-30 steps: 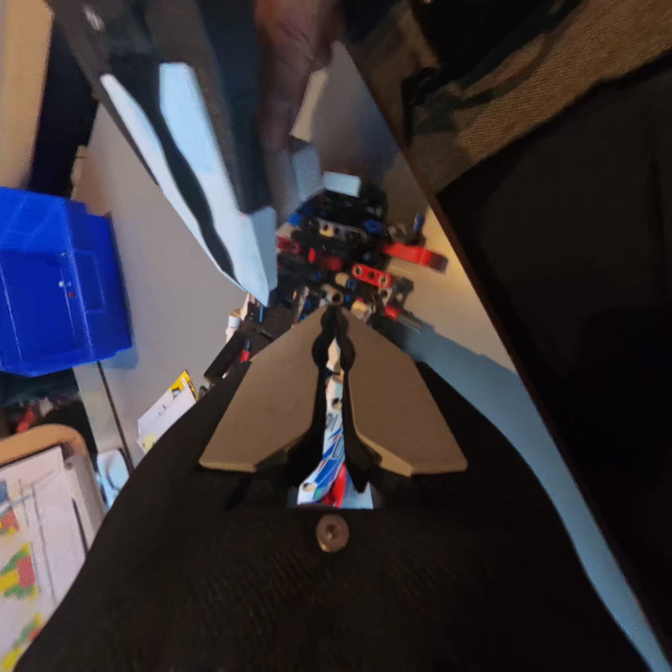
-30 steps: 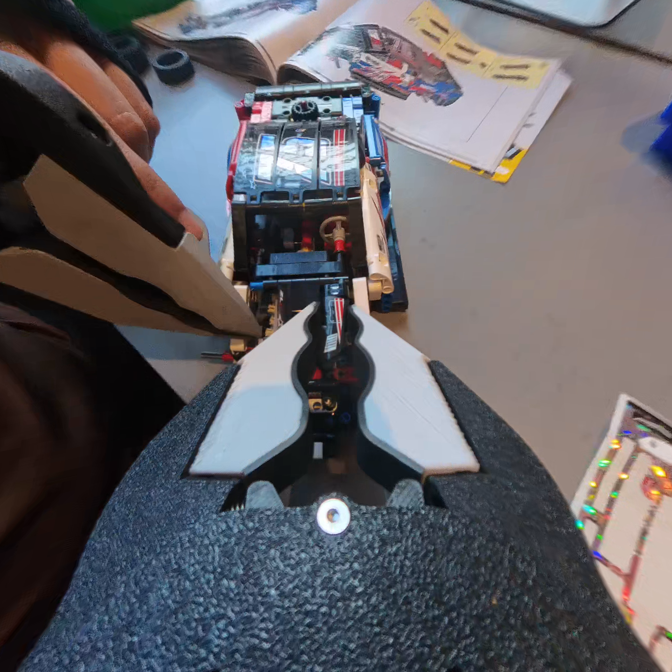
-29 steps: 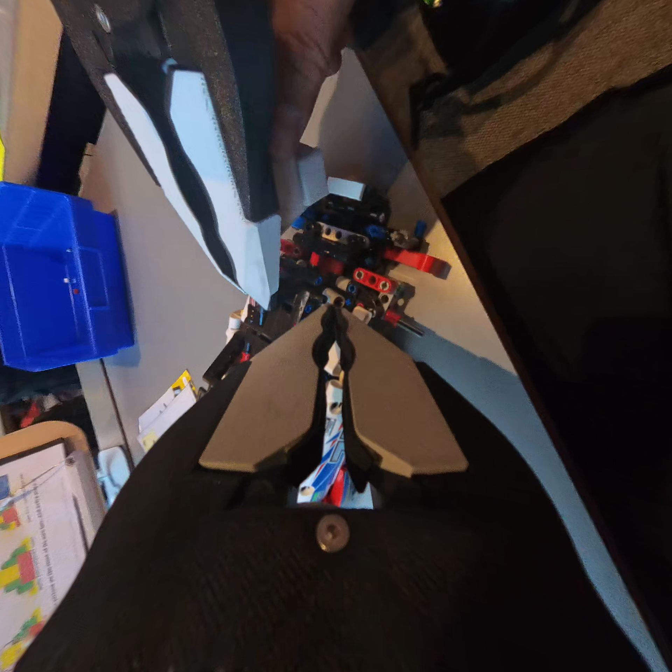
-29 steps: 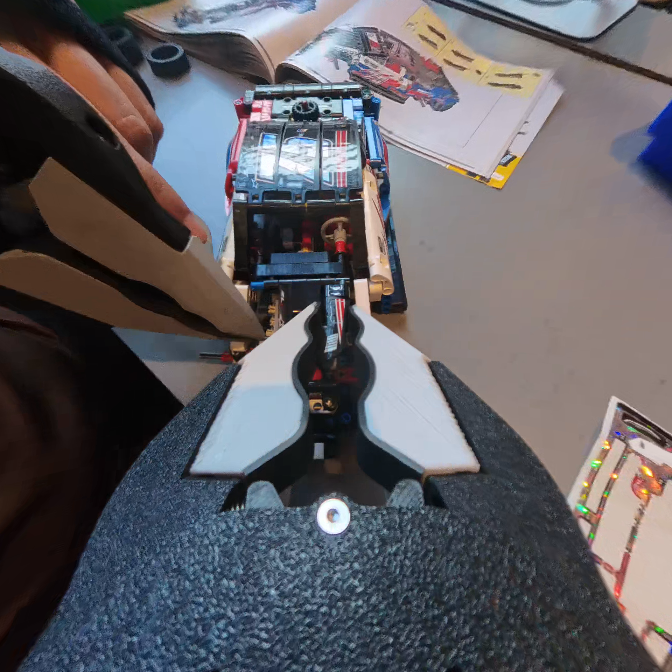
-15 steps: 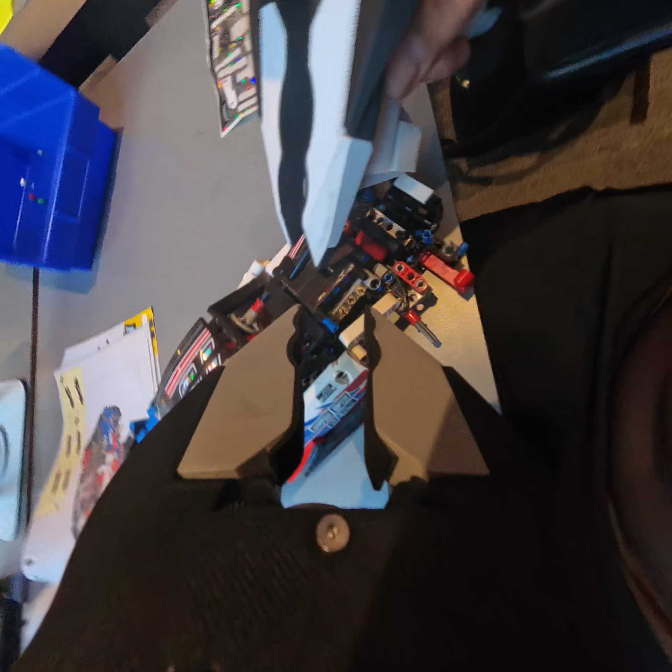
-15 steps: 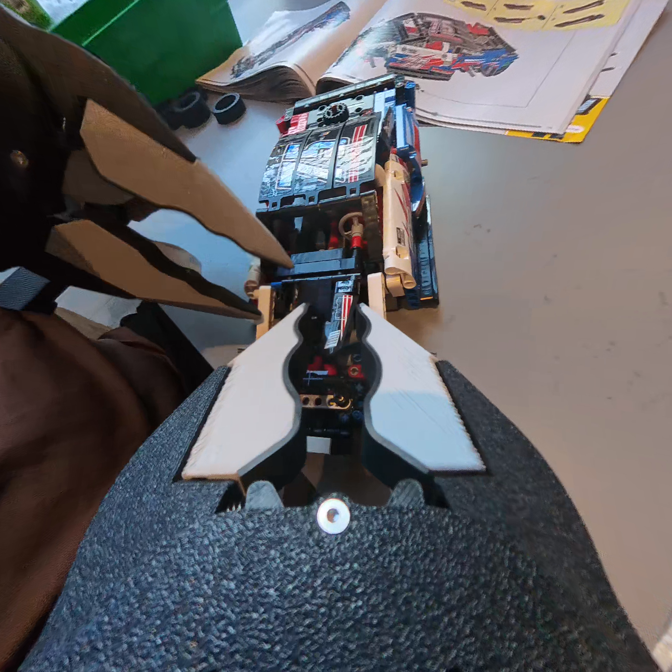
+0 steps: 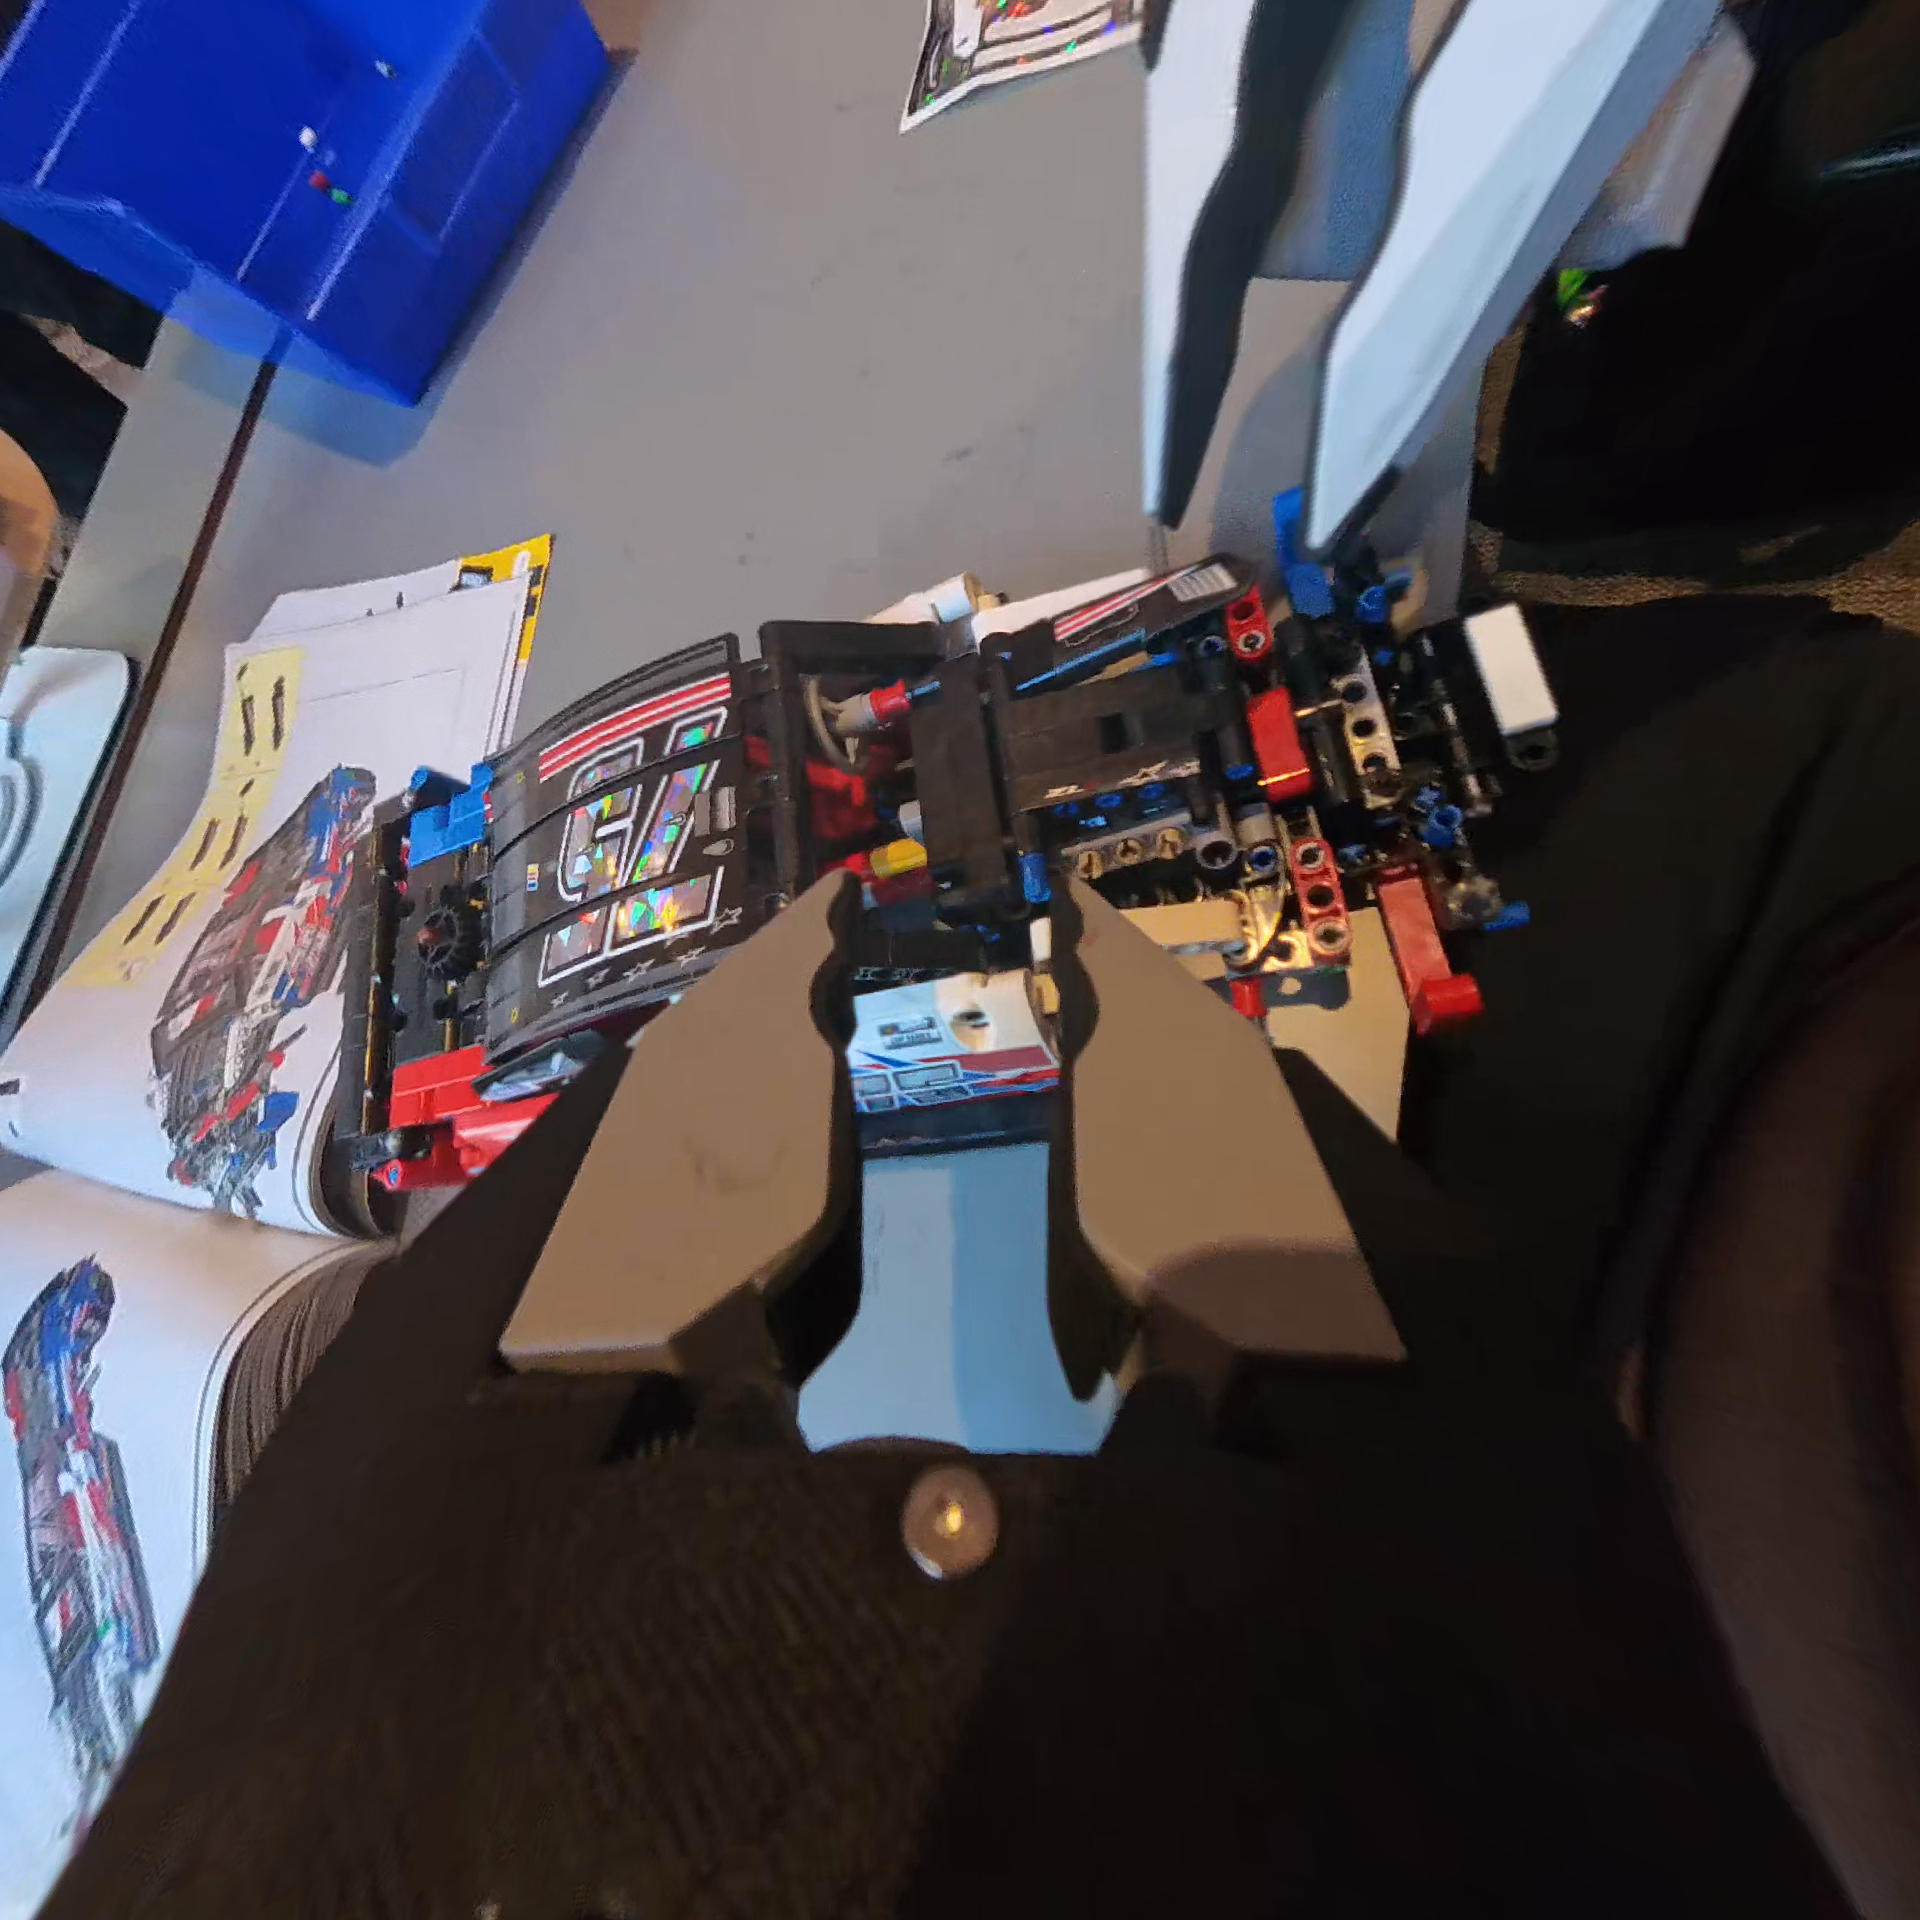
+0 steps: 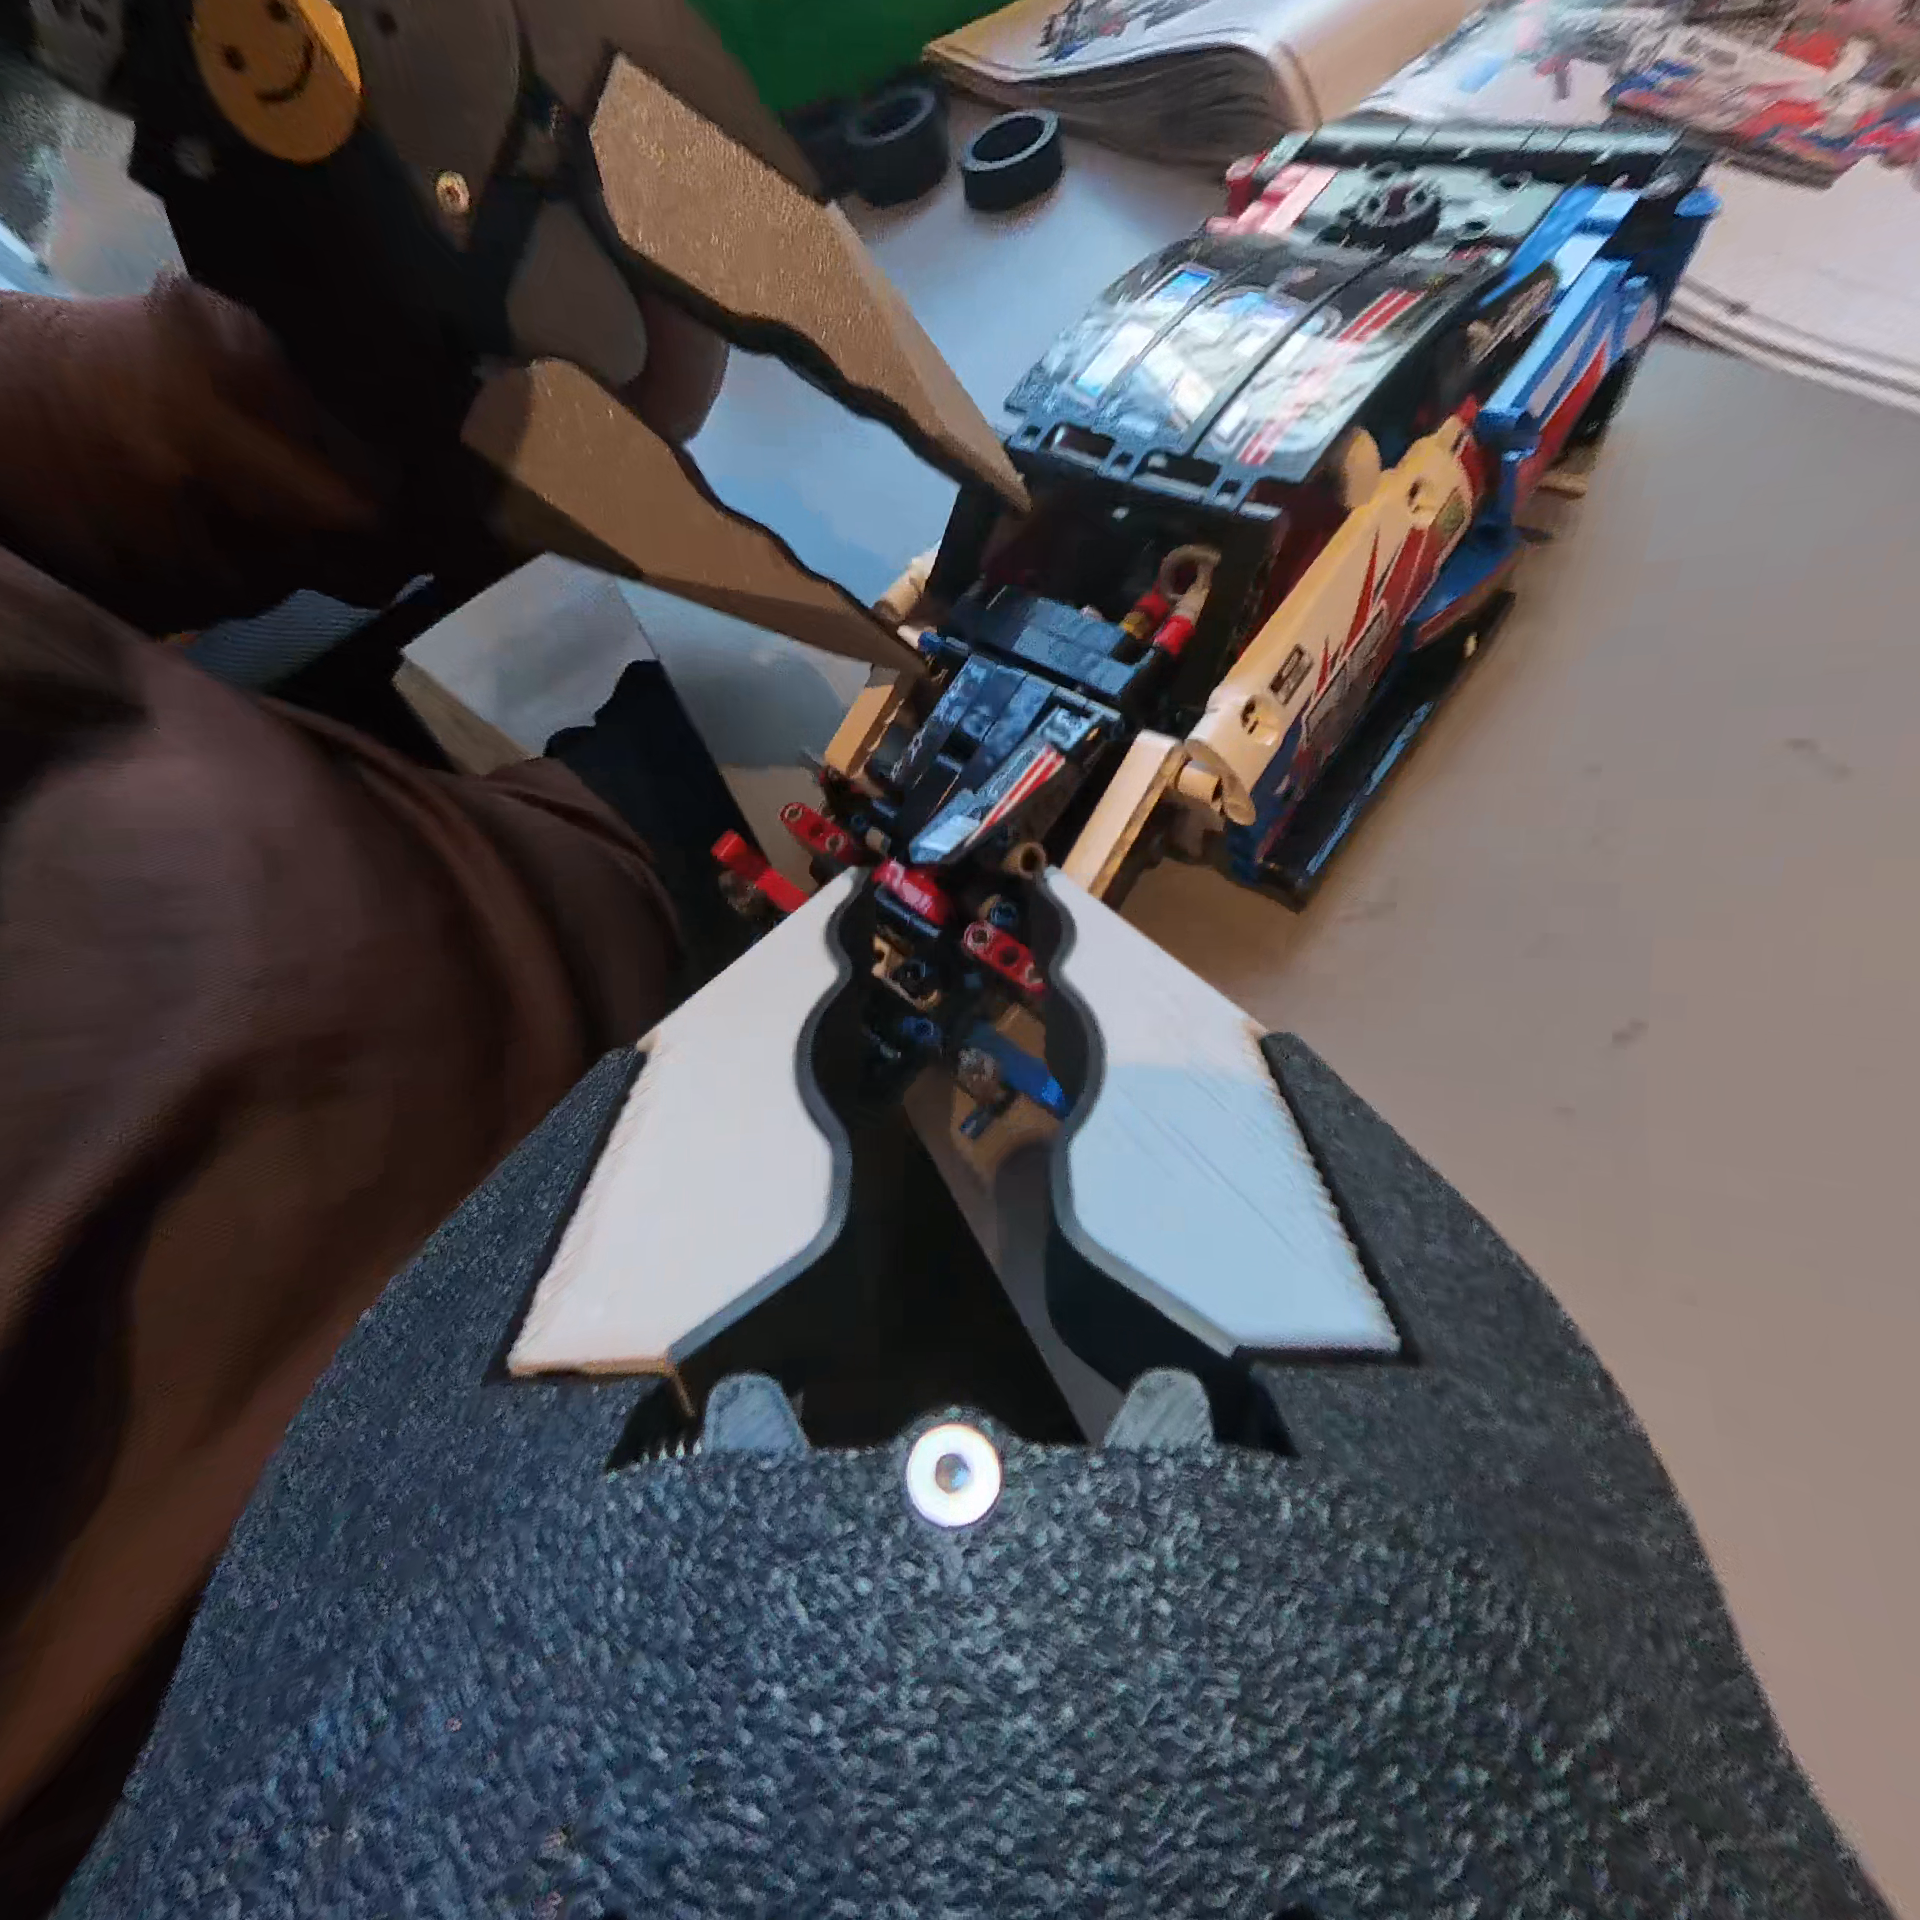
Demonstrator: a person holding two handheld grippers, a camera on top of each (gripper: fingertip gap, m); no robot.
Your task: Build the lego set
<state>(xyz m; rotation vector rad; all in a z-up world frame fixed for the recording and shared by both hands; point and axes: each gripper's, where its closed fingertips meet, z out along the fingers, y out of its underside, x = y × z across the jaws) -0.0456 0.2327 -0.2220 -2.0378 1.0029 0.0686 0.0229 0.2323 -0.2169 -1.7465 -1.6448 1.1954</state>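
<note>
Lego car (image 7: 935,831) lies on the grey table (image 7: 790,343), its unfinished front end at the near table edge, its rear on the open instruction booklet (image 7: 208,883). Left tool (image 7: 951,904) — fingers spread, tips at the car's side, gripping nothing. Right tool (image 8: 951,894) — fingers also spread, straddling the car's front framework, tips either side of it. Blue bin (image 7: 291,156) far left.

car (image 7: 935,821): black, red, blue, white, holographic roof decal | bin (image 7: 281,156): blue | table (image 7: 810,343): grey
</note>
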